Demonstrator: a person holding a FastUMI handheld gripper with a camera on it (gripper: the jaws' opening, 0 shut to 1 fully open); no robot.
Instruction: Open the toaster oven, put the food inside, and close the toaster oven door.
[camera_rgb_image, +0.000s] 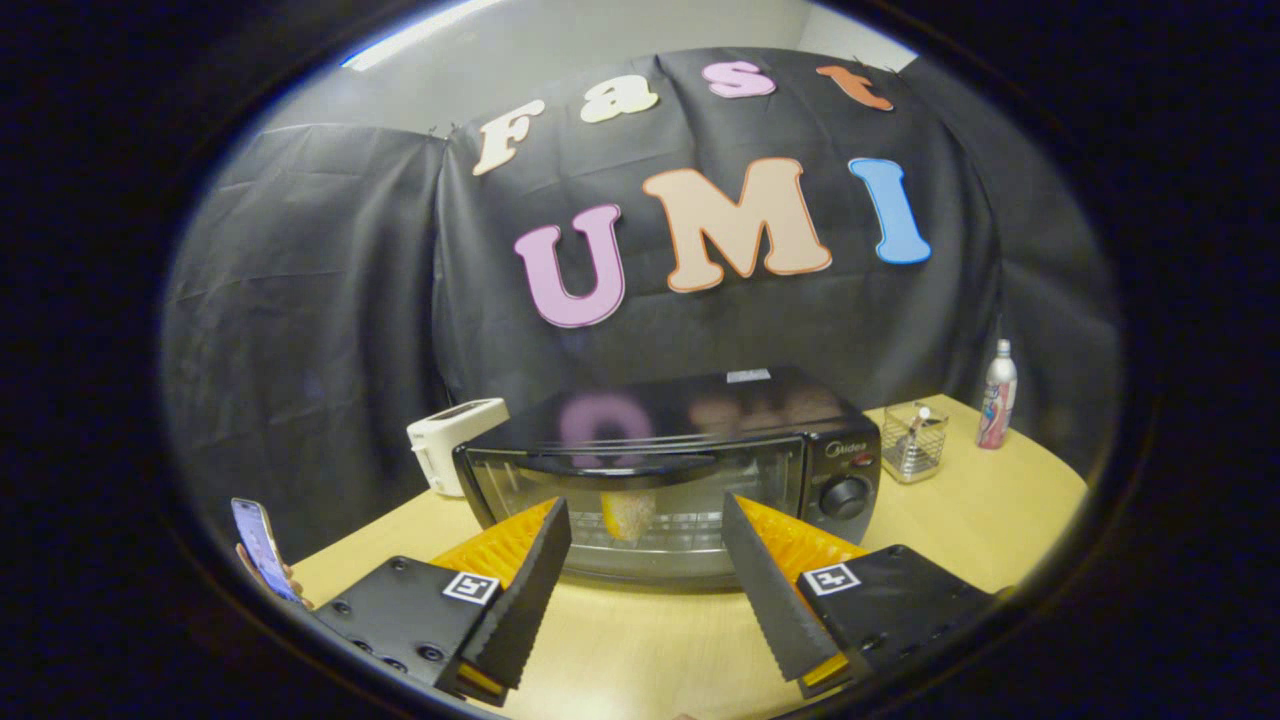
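A black toaster oven (690, 460) stands on the wooden table (960, 520), its glass door shut and its dark handle running across the top of the door. Through the glass I see a yellow piece of food (628, 512) lying on the rack inside. A round knob (846, 496) sits on the oven's right panel. My gripper (645, 520) hovers just in front of the door, open, with nothing between its fingers. The food shows in the gap between the two fingers, behind the glass.
A white toaster (450, 440) stands left of the oven. To its right are a wire basket (915, 442) and a slim bottle (997, 396). A hand holds a phone (258, 548) at the table's left edge. Bare tabletop lies below the fingers.
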